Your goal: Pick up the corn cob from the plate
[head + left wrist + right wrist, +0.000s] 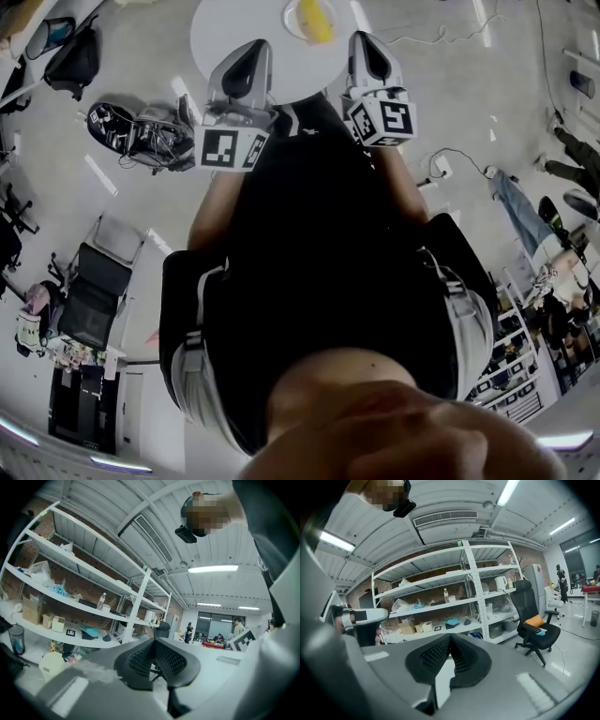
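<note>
A round white tabletop [225, 33] sits at twelve o'clock; its plate [288, 14] holds the corn cob [315, 21]. The left tongs [251, 54] and right tongs [367, 47] are closed and empty, aimed toward it, apparently to reach.

Overhead strip lights [213, 568] light the room evenly and brightly in both gripper views. The head view is dimmer, with pale glare streaks on the floor [450, 103]. All views bow strongly and darken at their round edges, and the closest surfaces are blurred.
</note>
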